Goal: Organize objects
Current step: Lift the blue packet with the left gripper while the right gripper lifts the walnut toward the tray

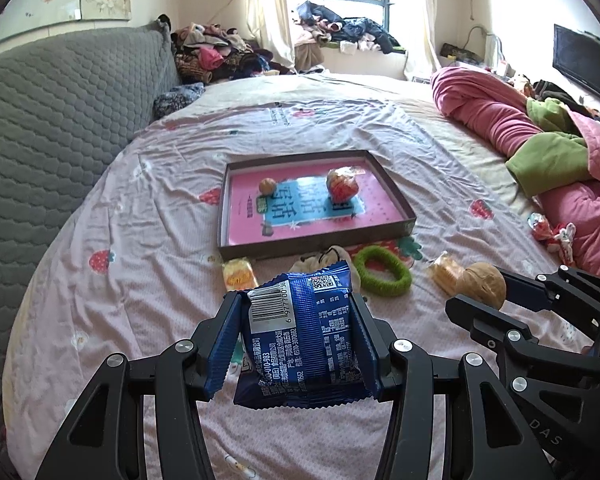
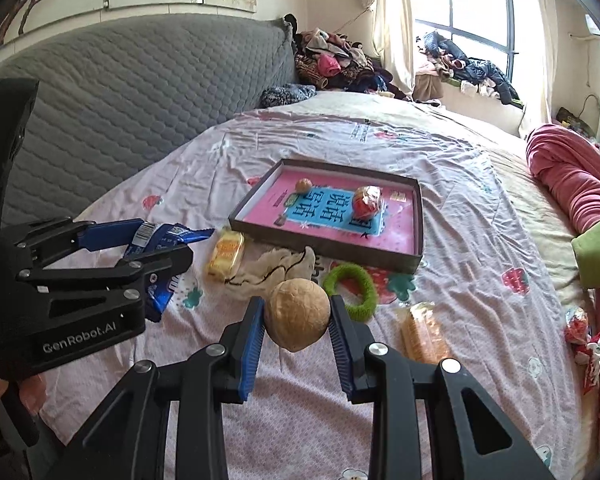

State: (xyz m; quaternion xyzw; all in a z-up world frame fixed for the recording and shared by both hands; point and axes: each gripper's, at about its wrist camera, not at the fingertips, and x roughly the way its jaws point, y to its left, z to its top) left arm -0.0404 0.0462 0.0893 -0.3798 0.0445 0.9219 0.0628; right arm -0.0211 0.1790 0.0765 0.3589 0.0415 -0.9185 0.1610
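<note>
The blue snack packet (image 1: 304, 332) was pinched between the pads of the left gripper (image 1: 296, 340), jaws partly closed against its sides, its barcode face up, held clear above the bedsheet (image 1: 148, 208) on the near side of the shallow box tray (image 1: 316, 240). Beside it the right gripper (image 2: 298, 320) had its jaws nearly closed on a walnut (image 2: 298, 314), also lifted off the sheet, near side of the tray.

Inside the tray, on its pink printed floor, sat a second, smaller walnut (image 1: 267, 186) toward the far left and a red wrapped sweet (image 1: 342, 186) to its right, the two well apart.

Just in front of the tray's near wall lay a yellow wrapped snack (image 1: 240, 274), a crumpled cream cloth pouch (image 2: 276, 266), a green hair tie (image 1: 384, 272) and an orange wrapped biscuit (image 2: 424, 332). Well to the tray's right, a pink quilt (image 1: 496, 120) was heaped along the bed's edge, a red-and-white wrapper (image 2: 584, 332) against it. A grey quilted headboard (image 1: 52, 112) stood left of the tray.
</note>
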